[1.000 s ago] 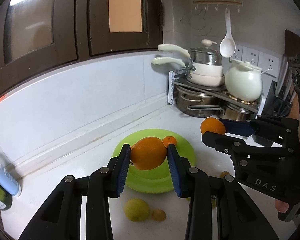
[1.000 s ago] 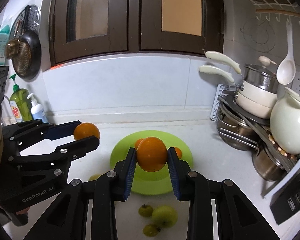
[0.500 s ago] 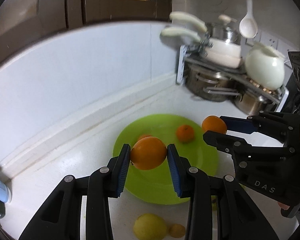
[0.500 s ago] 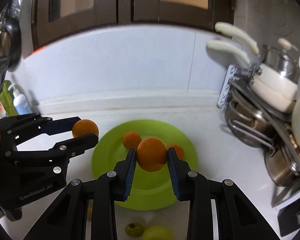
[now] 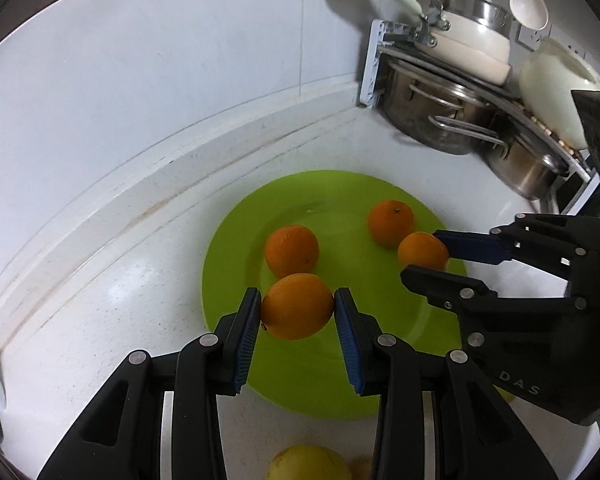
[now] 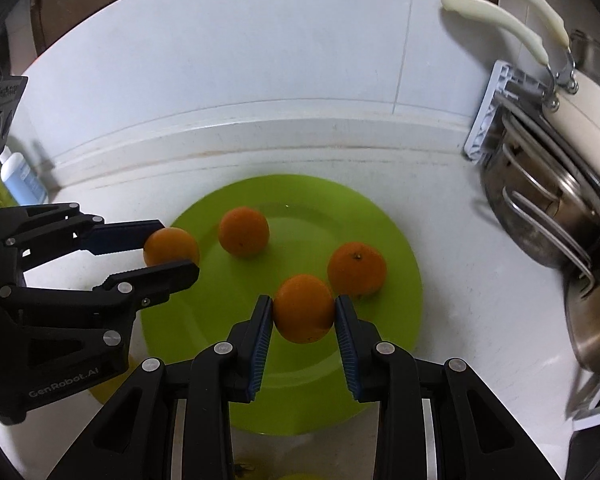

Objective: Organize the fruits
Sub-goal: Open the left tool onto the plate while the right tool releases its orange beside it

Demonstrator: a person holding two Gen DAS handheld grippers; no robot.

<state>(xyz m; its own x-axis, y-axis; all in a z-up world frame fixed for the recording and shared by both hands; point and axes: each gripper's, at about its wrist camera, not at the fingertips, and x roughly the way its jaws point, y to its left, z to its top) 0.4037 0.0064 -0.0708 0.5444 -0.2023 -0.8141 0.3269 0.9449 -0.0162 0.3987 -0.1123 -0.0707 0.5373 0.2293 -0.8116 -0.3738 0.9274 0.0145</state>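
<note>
Left gripper point(image 5: 297, 312): blue pads clamped on an orange point(image 5: 297, 306). Right gripper point(image 6: 304, 312): pads likewise clamped on a second orange point(image 6: 304, 307). Both grips unchanged from a second ago.

Change: both grippers have come down and pitched forward together; the held fruit, earlier well above the green plate point(image 5: 236, 240), now hangs close over its near half. Two loose oranges lie on the plate just beyond the jaws point(image 5: 292, 250), point(image 6: 357, 268).

Behind the jaws, off the plate: a yellow-green fruit point(image 5: 308, 465), uncollected.

Judgement: release onto plate is next; the sorting is not finished.
</note>
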